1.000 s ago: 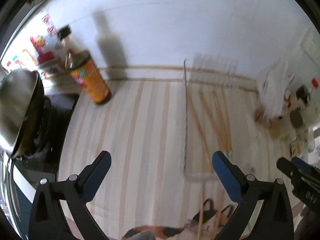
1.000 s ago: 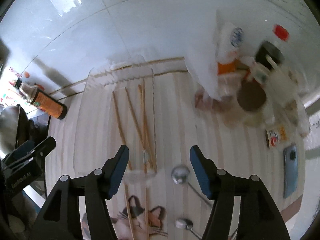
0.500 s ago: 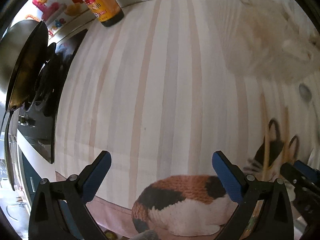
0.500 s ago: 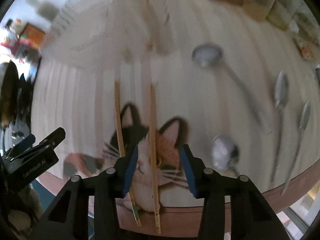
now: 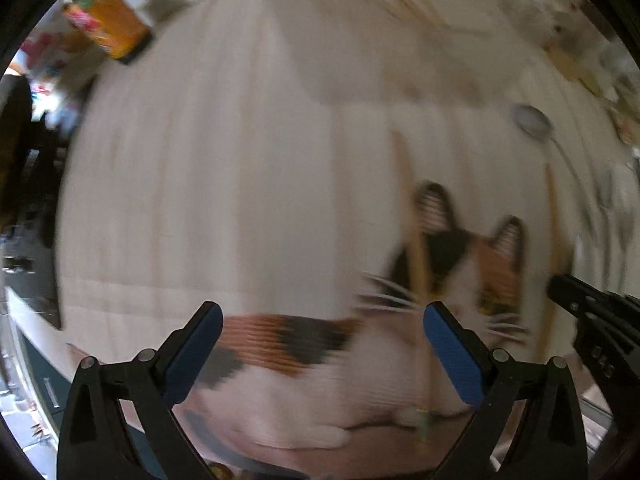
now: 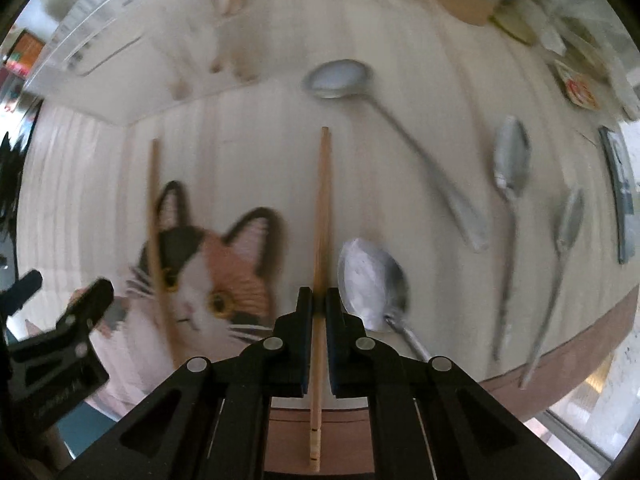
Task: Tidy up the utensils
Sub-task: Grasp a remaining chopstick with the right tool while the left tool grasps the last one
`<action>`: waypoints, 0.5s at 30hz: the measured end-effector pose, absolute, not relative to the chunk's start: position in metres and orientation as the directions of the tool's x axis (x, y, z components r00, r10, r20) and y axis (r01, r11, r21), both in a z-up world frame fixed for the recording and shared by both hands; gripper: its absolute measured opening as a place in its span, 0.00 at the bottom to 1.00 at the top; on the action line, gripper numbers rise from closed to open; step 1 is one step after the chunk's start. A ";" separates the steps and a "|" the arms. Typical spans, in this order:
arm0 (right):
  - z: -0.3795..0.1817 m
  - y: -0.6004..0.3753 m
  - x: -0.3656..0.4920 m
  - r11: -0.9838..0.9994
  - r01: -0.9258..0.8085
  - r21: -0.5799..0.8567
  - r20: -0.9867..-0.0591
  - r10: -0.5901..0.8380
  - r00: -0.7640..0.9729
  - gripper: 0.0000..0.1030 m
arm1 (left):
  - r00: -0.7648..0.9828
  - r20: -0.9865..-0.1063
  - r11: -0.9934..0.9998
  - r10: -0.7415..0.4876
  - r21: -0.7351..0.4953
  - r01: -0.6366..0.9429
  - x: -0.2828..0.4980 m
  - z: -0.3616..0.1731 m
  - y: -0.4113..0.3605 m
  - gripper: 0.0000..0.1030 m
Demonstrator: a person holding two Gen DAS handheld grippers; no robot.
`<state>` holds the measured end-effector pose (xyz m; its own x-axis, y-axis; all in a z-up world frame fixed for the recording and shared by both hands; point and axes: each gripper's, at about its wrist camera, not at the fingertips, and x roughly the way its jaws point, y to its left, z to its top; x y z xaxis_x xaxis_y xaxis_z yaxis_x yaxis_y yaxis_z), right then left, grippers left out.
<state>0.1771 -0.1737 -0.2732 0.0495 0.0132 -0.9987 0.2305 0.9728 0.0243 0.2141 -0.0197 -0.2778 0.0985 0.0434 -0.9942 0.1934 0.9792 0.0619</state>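
My right gripper (image 6: 319, 298) is shut on a wooden chopstick (image 6: 322, 208) that points away over the cat-print mat (image 6: 224, 264). A second chopstick (image 6: 158, 240) lies on the mat to its left; it also shows in the left wrist view (image 5: 414, 236). Several metal spoons lie right of the held chopstick: one beside the gripper (image 6: 374, 282), a long ladle-like one (image 6: 340, 78) and two more (image 6: 512, 164) at the far right. My left gripper (image 5: 318, 322) is open and empty above the mat's cat body. A clear tray (image 6: 132, 52) with chopsticks stands at the back.
An orange bottle (image 5: 108, 34) stands at the back left near the stove (image 5: 24, 184). Packets and containers (image 6: 516, 12) crowd the back right. A phone (image 6: 620, 192) lies at the far right. The counter's front edge (image 6: 560, 344) runs close below the spoons.
My right gripper has dropped to the mat and closed on the right-hand chopstick. My left gripper has shifted right, bringing the cat's face and chopsticks into its view.
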 end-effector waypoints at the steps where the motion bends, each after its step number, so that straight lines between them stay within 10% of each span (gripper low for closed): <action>1: -0.271 -0.181 0.175 0.969 0.244 0.027 -0.999 0.015 0.051 0.06 | 0.085 -0.996 0.978 0.028 0.045 0.206 0.213 -0.281 -0.026 0.93; 7: -0.262 -0.209 0.167 0.959 0.281 0.027 -0.999 0.013 0.050 0.06 | 0.053 -0.998 0.968 -0.015 -0.001 0.251 0.206 -0.293 -0.045 0.50; 10: -0.259 -0.211 0.168 0.959 0.283 0.031 -0.999 0.018 0.049 0.06 | 0.064 -0.998 0.967 -0.017 0.000 0.256 0.204 -0.289 -0.041 0.06; 15: -0.257 -0.221 0.171 0.960 0.278 0.030 -0.999 0.018 0.046 0.06 | 0.054 -0.999 0.978 -0.004 0.007 0.206 0.204 -0.291 -0.010 0.05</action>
<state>0.1706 -0.2205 -0.2569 0.0456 0.0184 -0.9988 0.2778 0.9602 0.0304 0.2036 -0.0100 -0.2909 0.0541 -0.0042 -0.9985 0.2064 0.9784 0.0071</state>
